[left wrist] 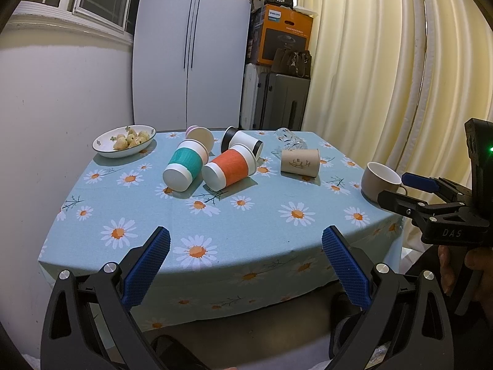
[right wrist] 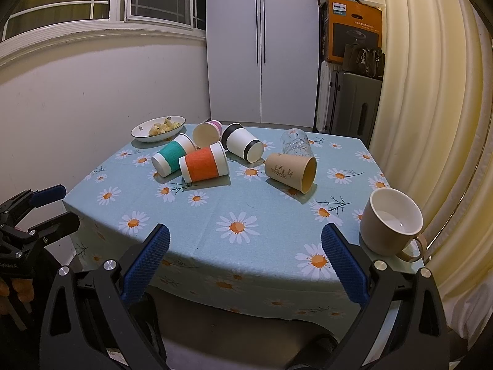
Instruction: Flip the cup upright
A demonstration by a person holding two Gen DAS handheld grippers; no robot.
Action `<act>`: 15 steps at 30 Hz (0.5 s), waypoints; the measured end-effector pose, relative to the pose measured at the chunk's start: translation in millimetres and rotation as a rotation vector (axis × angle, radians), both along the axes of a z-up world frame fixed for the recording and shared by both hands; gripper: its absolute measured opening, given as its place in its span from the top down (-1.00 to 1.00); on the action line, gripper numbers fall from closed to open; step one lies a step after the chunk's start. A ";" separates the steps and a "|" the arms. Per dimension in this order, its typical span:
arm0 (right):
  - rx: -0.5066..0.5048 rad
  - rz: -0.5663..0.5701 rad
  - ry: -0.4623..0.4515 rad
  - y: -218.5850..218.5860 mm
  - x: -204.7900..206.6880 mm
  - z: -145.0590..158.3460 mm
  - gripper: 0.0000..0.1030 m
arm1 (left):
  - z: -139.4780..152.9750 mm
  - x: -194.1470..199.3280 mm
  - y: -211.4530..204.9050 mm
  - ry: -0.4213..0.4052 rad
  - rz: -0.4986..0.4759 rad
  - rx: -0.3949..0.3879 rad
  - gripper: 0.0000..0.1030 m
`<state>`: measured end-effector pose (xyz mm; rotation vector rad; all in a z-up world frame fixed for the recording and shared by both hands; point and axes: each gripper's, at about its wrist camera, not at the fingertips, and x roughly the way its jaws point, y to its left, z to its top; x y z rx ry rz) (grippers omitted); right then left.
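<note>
Several cups lie on their sides on the daisy tablecloth: a teal-sleeved cup, an orange-sleeved cup, a black-and-white cup, a pink-rimmed cup, a brown paper cup and a clear glass. They also show in the right wrist view: teal, orange, brown. A beige mug stands upright at the right edge. My left gripper is open and empty before the near edge. My right gripper is open and empty too.
A white dish of snacks sits at the table's far left corner. A white cabinet, suitcases and stacked boxes stand behind the table. Curtains hang close on the right. A wall borders the left side.
</note>
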<state>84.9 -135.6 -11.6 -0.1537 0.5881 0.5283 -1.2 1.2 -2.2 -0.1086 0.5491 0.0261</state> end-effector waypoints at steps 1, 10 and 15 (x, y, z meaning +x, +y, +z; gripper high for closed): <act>-0.001 0.000 0.000 0.0 0.0 -0.1 -0.90 | -0.1 -0.3 0.2 0.000 0.000 -0.001 -0.87; -0.003 0.000 0.001 -0.2 -0.5 -0.5 -0.90 | 0.1 0.3 -0.5 0.001 0.001 0.000 -0.87; -0.004 0.000 0.000 -1.1 -0.5 -2.7 -0.90 | 0.0 0.6 -1.2 0.001 0.001 0.001 -0.87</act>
